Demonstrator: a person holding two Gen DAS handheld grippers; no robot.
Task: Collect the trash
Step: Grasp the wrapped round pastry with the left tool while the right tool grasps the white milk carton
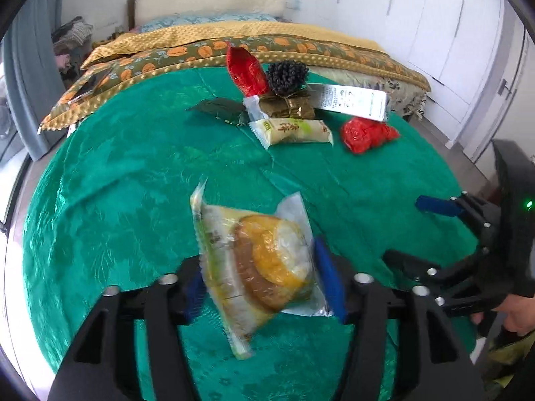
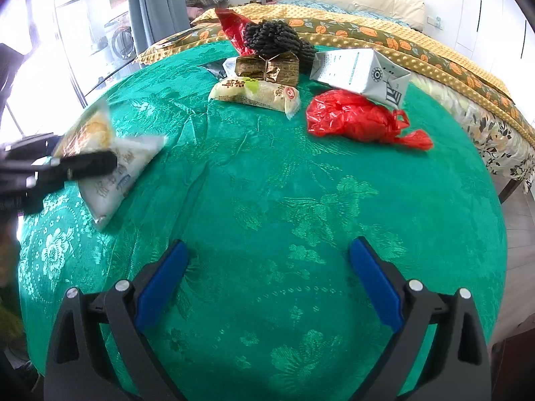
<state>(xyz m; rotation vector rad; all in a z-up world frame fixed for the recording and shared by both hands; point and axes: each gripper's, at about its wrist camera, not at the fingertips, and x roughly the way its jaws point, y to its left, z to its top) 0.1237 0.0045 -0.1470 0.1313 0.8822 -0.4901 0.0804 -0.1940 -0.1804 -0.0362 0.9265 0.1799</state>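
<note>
While the left gripper (image 1: 264, 284) is clamping the pastry packet (image 1: 257, 264) between its pads, carrying it level and keeping the squeeze firm is wise; the right gripper (image 2: 267, 280) is hanging open, empty, with remaining wrappers ahead.

motion-blurred snack packet (image 1: 257, 267), dark wrapper (image 1: 220, 108) half hidden behind pile, print unreadable

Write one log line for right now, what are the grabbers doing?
left gripper: shut on snack packet | right gripper: open, empty | red bag: on green cloth
</note>
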